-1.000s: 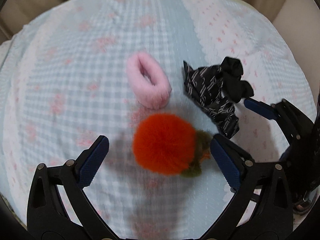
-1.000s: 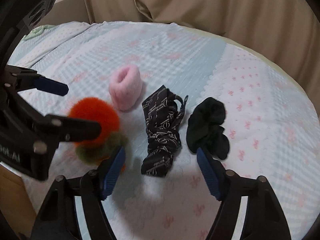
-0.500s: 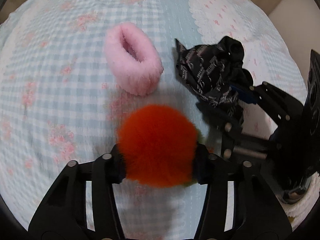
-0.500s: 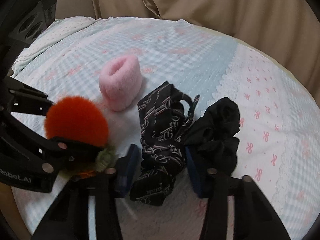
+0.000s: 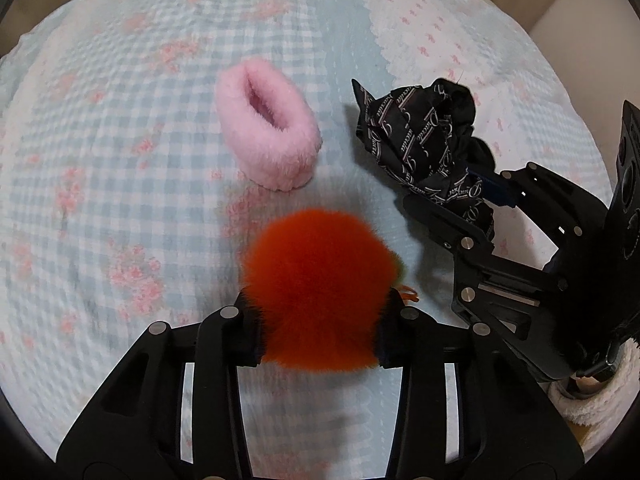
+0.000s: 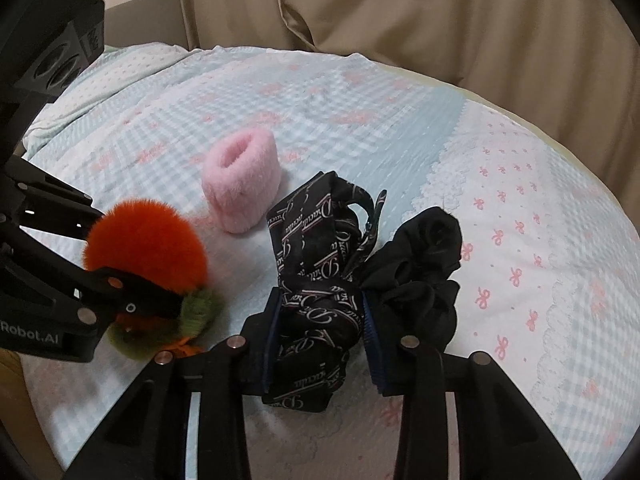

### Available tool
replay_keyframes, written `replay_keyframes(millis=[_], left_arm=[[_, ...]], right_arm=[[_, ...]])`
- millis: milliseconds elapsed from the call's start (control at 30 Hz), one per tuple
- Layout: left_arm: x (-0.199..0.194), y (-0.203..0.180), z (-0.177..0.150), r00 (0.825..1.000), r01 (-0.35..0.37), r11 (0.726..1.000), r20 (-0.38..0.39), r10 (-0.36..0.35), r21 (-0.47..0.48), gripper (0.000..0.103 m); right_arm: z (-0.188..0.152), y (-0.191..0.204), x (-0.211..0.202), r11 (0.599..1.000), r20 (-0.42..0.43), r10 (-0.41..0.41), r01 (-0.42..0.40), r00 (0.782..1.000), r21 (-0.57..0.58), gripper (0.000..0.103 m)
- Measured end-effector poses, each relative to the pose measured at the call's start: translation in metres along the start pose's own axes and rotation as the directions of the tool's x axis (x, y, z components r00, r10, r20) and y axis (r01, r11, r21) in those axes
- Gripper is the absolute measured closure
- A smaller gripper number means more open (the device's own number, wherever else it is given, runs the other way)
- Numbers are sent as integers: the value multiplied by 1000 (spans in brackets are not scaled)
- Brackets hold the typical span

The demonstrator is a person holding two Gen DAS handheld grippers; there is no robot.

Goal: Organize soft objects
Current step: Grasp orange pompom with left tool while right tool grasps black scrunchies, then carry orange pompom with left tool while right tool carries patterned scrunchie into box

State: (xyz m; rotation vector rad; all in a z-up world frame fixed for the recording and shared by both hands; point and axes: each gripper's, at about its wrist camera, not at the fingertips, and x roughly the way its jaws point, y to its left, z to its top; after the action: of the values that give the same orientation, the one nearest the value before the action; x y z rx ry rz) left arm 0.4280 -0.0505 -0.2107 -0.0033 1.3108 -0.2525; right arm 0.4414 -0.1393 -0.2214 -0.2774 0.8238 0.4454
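Note:
My left gripper (image 5: 318, 336) is shut on a fluffy orange pom-pom (image 5: 316, 292) with a green fuzzy base (image 6: 196, 312); it also shows in the right wrist view (image 6: 144, 240). My right gripper (image 6: 320, 336) is shut on a black patterned scrunchie (image 6: 316, 280), which also shows in the left wrist view (image 5: 416, 140). A plain black scrunchie (image 6: 420, 276) lies touching it on its right. A pink fuzzy scrunchie (image 5: 268, 136) lies on the bed beyond both grippers, also in the right wrist view (image 6: 240, 184).
Everything rests on a light blue and pink checked bedspread (image 5: 120, 160). Beige pillows or cushions (image 6: 400, 20) stand along the far side. The bedspread's white scalloped section (image 6: 540, 200) lies to the right.
Both grippers moved forward and closed: the left onto the orange pom-pom, the right onto the patterned scrunchie. Both were open a second ago.

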Motion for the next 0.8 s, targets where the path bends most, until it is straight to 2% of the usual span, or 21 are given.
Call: replay_keyframes(millis=[367, 600, 800], left_arm=[[-44, -10, -3, 998, 19, 1000, 60, -19, 8, 68], [-97, -29, -13, 991, 20, 999, 132, -24, 37, 68], [-156, -54, -36, 976, 9, 996, 218, -29, 89, 68]], right_arm=[[13, -1, -54, 1000, 72, -20, 19, 997, 21, 70], [21, 8, -117, 998, 126, -52, 47, 991, 47, 70], [18, 25, -188, 994, 171, -83, 69, 982, 84, 70]])
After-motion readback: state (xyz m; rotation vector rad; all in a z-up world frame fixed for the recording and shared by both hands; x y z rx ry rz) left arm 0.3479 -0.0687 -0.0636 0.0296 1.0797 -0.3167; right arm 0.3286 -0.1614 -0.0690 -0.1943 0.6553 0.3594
